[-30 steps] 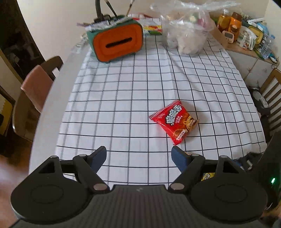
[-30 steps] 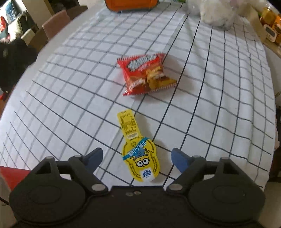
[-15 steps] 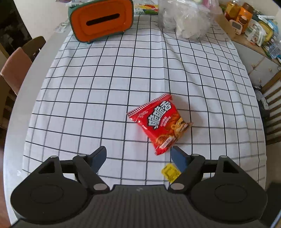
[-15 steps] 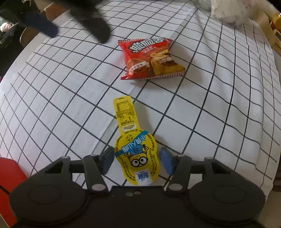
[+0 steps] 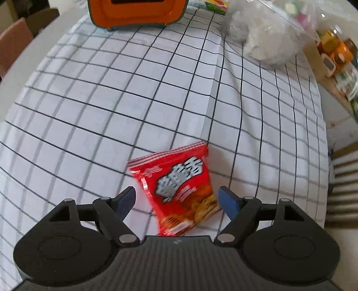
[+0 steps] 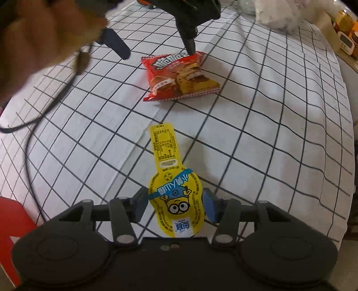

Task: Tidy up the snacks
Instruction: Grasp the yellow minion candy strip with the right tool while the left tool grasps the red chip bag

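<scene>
A red snack bag [image 5: 179,190] lies on the checked tablecloth [image 5: 111,100]. My left gripper [image 5: 176,200] is open and low over it, one finger on each side of the bag's near half. In the right wrist view the same red snack bag [image 6: 179,78] lies further back, and the left gripper [image 6: 154,48] hangs over its far edge with one fingertip [image 6: 191,50] at the bag. A yellow cartoon snack pack [image 6: 175,194] lies close to the camera. My right gripper [image 6: 175,203] is shut on its round end, pads against both sides.
An orange tissue box [image 5: 136,13] and a clear plastic bag of goods [image 5: 268,42] stand at the table's far end. Jars crowd a side shelf [image 5: 335,51]. A chair [image 5: 13,42] stands at the left. A hand [image 6: 44,33] and black cable [image 6: 44,116] cross the left; something red [image 6: 11,235] sits lower left.
My left gripper has come down and forward until the red bag sits between its open fingers. My right gripper has closed from wide open onto the yellow pack.
</scene>
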`<state>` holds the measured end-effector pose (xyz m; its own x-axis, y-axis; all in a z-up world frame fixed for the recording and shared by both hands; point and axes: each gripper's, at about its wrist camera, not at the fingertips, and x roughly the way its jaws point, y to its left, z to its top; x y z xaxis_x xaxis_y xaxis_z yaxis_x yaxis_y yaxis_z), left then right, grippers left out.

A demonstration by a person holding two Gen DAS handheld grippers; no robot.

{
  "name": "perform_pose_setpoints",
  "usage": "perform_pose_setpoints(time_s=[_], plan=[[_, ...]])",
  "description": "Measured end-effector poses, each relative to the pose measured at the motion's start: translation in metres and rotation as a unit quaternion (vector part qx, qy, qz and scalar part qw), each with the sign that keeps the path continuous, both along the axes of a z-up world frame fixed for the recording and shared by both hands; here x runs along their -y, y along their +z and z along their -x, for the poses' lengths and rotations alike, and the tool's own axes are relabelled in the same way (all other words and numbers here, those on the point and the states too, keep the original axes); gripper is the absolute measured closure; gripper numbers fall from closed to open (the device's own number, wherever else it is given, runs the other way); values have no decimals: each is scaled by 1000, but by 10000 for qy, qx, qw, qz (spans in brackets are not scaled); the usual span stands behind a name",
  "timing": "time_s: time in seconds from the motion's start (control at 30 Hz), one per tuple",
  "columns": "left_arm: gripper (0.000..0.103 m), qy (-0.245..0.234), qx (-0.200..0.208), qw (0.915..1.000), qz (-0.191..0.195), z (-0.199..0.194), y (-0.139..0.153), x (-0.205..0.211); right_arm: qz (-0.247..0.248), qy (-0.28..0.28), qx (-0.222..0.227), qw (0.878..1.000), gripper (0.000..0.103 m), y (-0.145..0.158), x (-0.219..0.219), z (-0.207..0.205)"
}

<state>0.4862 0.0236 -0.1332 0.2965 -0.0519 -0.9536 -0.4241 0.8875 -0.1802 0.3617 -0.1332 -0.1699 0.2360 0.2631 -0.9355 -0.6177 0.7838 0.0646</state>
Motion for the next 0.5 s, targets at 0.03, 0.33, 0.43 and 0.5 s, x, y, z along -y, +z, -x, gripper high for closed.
perform_pose_setpoints(time_s=[0.03,0.33,0.43,0.5], plan=[[22,44,-26,10000,62,-3,-4,0,-16,-15,-7,10000,52,0,2,0],[22,208,-167,9987,-427,-18,-26,12,-183,-187,-75,9996,52,0,16,-4],[22,310,-399,9983,-282,-19,-38,6,-207,-210,-81,9995,52,0,18,-6],[22,298,-364,9985,-283,-18,-39,4,-225,-242,-85,9994,52,1,20,-6]])
